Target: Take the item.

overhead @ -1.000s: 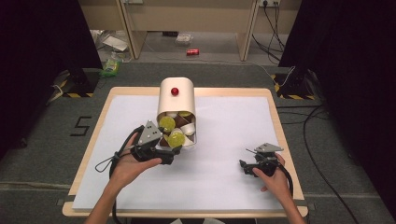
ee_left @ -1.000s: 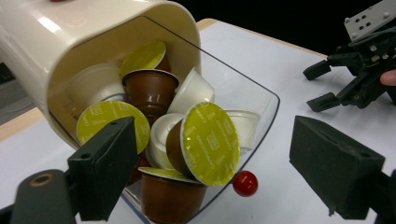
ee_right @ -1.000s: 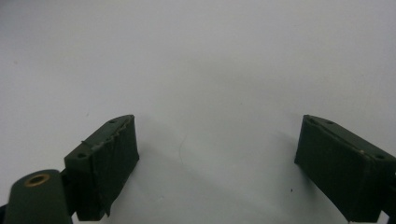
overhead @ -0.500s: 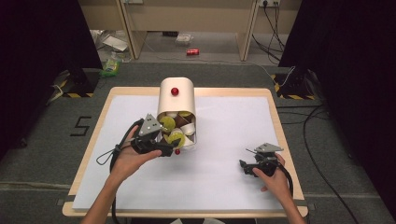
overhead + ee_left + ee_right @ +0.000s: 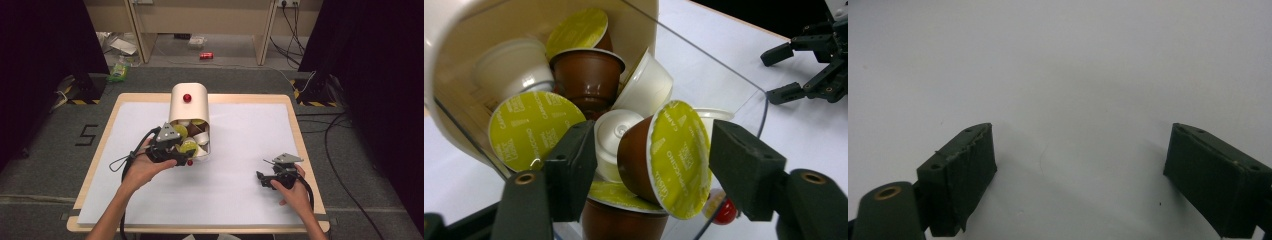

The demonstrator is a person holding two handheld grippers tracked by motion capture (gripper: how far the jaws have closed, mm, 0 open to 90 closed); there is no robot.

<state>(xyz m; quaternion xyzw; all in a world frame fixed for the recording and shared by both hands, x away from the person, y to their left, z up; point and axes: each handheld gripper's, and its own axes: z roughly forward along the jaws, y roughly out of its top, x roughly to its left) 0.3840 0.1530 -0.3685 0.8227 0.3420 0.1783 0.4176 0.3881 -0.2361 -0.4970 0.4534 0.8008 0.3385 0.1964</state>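
Surroundings: grey floor is seen around a wooden desk (image 5: 300,150) covered by a white sheet; dark curtains hang at both sides, and a red can (image 5: 206,55) lies on the floor far behind.
Container: a cream holder (image 5: 189,102) with a red knob (image 5: 187,97) lies on its side at the far middle of the desk, its clear front (image 5: 724,85) facing the near edge.
Contents: coffee capsules are piled in the opening, some brown with yellow-green lids, some white.
Left tongs (image 5: 175,152): held at the holder's mouth, jaws spread wide on either side of a brown capsule (image 5: 664,155) with a yellow-green lid; whether the pads touch it cannot be told, and a gap is seen at the right jaw.
Small item: a red and white ball-like piece (image 5: 721,210) is seen just under that capsule, near the right jaw.
Right tongs (image 5: 265,178): rested low over the bare white sheet at the near right, well apart from the holder, jaws wide apart and nothing held.
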